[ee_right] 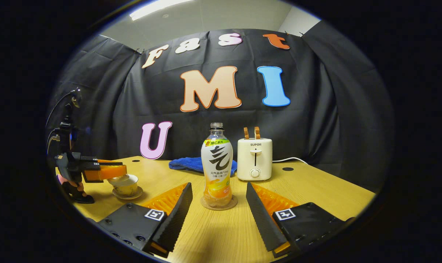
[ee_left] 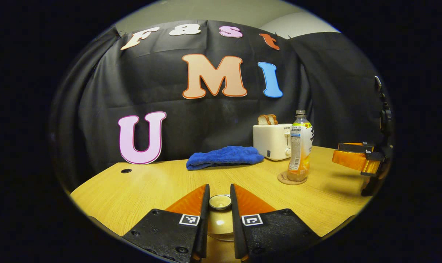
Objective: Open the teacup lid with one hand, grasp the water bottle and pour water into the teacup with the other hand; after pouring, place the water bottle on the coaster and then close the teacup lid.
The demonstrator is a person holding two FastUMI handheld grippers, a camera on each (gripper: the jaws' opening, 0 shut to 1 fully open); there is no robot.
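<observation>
My left gripper is shut on the knob of the teacup lid, one finger on each side. In the right gripper view the same gripper holds the lid tilted at the rim of the teacup, which sits on a saucer. The water bottle, part full of orange drink and uncapped, stands upright on a round coaster. My right gripper is open, its fingers wide on either side of the bottle without touching it. In the left gripper view it hangs to the right of the bottle.
A white toaster with two bread slices stands behind the bottle, its cord trailing right. A blue cloth lies at the back of the wooden table. A cable hole sits at the far right.
</observation>
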